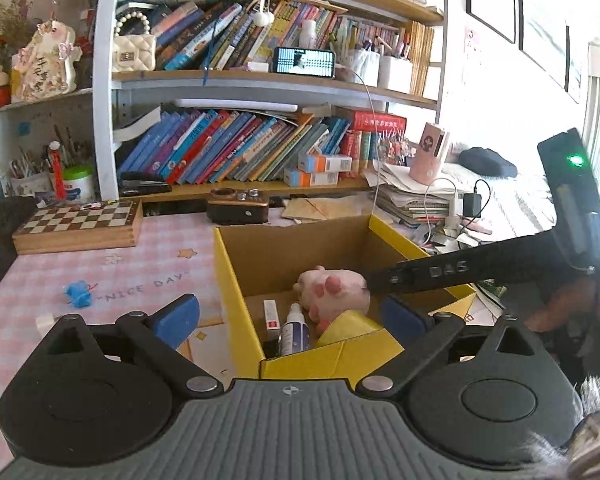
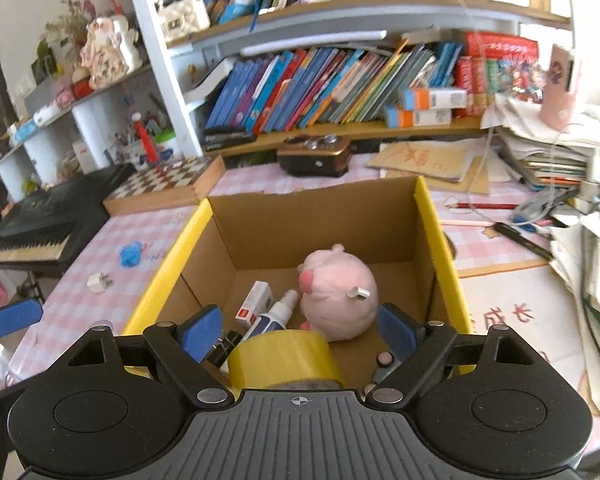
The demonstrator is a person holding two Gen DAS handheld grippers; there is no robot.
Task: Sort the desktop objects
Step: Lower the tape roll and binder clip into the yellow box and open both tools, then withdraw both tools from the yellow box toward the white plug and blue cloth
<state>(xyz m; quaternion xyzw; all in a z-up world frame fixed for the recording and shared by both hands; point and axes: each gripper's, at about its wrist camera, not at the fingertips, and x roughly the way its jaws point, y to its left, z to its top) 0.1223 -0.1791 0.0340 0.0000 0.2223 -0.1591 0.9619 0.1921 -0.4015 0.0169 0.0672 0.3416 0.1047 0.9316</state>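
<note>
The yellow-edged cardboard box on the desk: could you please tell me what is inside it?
Inside the box lie a pink plush toy, a white spray bottle, a small white carton, a yellow tape roll and black binder clips. The tape roll and plush cover the floor beneath them.

Bright daylight from the right, glare there; fisheye-bent, blurred edges.
</note>
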